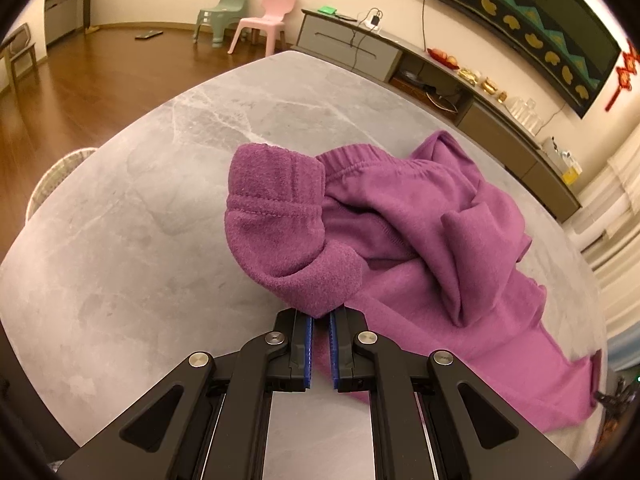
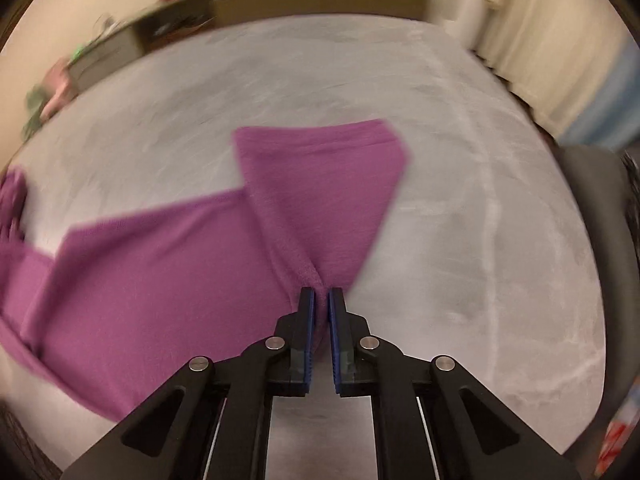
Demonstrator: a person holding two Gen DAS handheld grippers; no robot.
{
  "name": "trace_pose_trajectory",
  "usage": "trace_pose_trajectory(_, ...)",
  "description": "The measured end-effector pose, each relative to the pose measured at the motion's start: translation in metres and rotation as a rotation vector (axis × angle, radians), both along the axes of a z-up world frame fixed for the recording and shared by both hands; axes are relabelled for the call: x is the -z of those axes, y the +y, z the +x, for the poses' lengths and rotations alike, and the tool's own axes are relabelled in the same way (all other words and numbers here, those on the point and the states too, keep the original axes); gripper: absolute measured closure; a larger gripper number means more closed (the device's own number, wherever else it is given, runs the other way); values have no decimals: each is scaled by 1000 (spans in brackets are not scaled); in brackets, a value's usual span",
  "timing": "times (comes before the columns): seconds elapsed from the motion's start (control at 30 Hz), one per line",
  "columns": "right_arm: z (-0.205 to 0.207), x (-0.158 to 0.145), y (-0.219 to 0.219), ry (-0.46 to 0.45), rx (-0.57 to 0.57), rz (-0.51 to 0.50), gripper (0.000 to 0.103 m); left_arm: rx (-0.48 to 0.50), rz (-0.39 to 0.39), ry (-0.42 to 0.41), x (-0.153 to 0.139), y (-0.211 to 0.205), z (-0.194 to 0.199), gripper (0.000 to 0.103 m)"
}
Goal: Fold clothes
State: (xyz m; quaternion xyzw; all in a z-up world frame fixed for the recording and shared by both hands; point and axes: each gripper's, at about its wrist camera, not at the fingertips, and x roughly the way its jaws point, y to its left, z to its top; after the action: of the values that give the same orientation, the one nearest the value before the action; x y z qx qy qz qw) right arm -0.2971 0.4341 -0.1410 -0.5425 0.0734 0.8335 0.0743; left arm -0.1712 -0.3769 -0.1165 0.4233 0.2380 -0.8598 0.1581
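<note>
A pair of purple sweatpants lies spread across the grey marble surface, bunched and rumpled in the middle, with the elastic waistband turned toward the surface's far edge and one leg running out toward its right edge. The fleece inner side shows where a cuffed end is lifted and folded over near the centre of the surface.

The left tongs are clamped on that lifted end — the fabric comes to a point between the blue pads, and only a narrow slit shows between them. In the right wrist view the right tongs are likewise pinched on a gathered fold of the sweatpants, the cloth fanning up from the pads into a raised flap, while the rest trails off to the left and lies flat on the surface. That view is motion-blurred, so finer detail of the cloth cannot be made out.

Beyond the far edge of the surface stand a pink child's chair and a pale green child's chair on the wooden floor. A long low cabinet runs along the wall, with a wall-mounted television above it. A woven basket sits just off the surface's left edge.
</note>
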Motion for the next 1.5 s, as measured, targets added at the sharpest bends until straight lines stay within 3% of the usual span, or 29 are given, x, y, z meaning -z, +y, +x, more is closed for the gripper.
trace_pose_trajectory(0.1, 24, -9, 40, 58, 186, -114, 95, 7, 37, -20, 8, -2, 9, 96)
trace_pose_trajectory(0.2, 54, 2, 77, 75, 411, -222, 78, 23, 47, -55, 15, 2, 19, 96)
trace_pose_trajectory(0.3, 74, -13, 98, 165, 538, -195, 75, 28, 50, -68, 18, 3, 33, 94)
trace_pose_trajectory(0.4, 76, -52, 59, 278, 421, -56, 72, 23, 81, -71, 20, 0, 46, 91)
trace_pose_trajectory(0.47, 58, -60, 11, 291, 225, 17, 49, 5, 106, -66, 22, -4, 56, 83)
trace_pose_trajectory(0.53, 39, -51, -30, 242, 48, 73, 41, -23, 129, -54, 22, -9, 65, 68)
trace_pose_trajectory(0.63, 2, -18, -61, 103, -89, 181, 41, -52, 151, -15, 16, -14, 72, 63)
trace_pose_trajectory(0.7, -9, -5, -62, 37, -98, 196, 71, -64, 136, 16, 9, -15, 75, 62)
trace_pose_trajectory(0.73, -7, -1, -53, 12, -77, 174, 94, -68, 108, 28, 4, -14, 76, 62)
trace_pose_trajectory(0.97, 61, -28, 57, 117, 354, -109, 98, -104, -98, 138, -38, -9, 80, 56)
trace_pose_trajectory(1.03, 85, -28, 84, 132, 484, -154, 93, -82, -94, 148, -45, -11, 73, 55)
trace_pose_trajectory(1.07, 94, -30, 90, 141, 529, -148, 79, -68, -91, 153, -49, -12, 69, 54)
trace_pose_trajectory(1.13, 109, -43, 88, 184, 573, -86, 62, -17, -72, 158, -57, -16, 50, 47)
trace_pose_trajectory(1.2, 117, -66, 72, 266, 548, 12, 62, 14, -88, 141, -62, -20, 21, 45)
trace_pose_trajectory(1.3, 113, -92, 24, 356, 405, 144, 61, 58, -27, 92, -56, -26, -23, 45)
trace_pose_trajectory(1.37, 106, -95, -16, 372, 294, 193, 57, 85, -51, 48, -51, -25, -53, 45)
trace_pose_trajectory(1.5, 93, -82, -109, 330, 29, 180, 50, 192, -94, -24, -37, -16, -102, 45)
